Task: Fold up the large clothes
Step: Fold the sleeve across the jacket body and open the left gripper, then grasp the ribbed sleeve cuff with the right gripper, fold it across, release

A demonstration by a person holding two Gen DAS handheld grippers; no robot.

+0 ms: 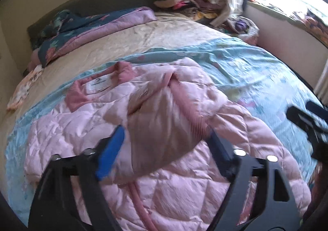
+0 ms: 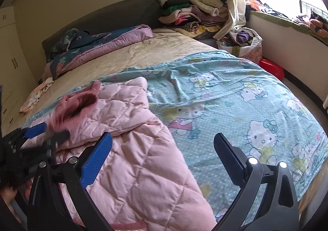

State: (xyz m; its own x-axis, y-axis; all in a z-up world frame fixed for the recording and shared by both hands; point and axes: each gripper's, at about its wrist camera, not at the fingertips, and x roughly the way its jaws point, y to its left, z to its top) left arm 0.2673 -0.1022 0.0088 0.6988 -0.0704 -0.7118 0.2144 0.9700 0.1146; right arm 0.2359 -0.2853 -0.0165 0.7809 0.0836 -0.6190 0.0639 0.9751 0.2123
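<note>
Two hand-held grippers are under my control over a bed, and I report both with jaws spread and nothing pinched. I have the left hand-held gripper (image 1: pixel 167 138) hovering directly over the pink quilted jacket (image 1: pixel 155 112), fabric showing between and below its blue pads (image 1: pixel 111 153), which I judge are not pressing on it. The right hand-held gripper (image 2: pixel 163 149) sits over the jacket's edge: its left pad is above pink quilting, its right pad above the cartoon-print sheet (image 2: pixel 235 95). The jacket lies ahead of and beneath both tools on that sheet, its long axis running from the collar, farthest from me, back toward the gripper bodies. A sleeve is folded across the body in the left wrist view. The left tool is nearer the bulk of the garment; the right is nearer its free side edge, which I judge the likely next pick-up line. Only the left wrist view shows the neck label (image 1: pixel 99 85) and the pink strip running down the front. Only the right wrist view shows the sheet's print and the jacket's boundary clearly.
</note>
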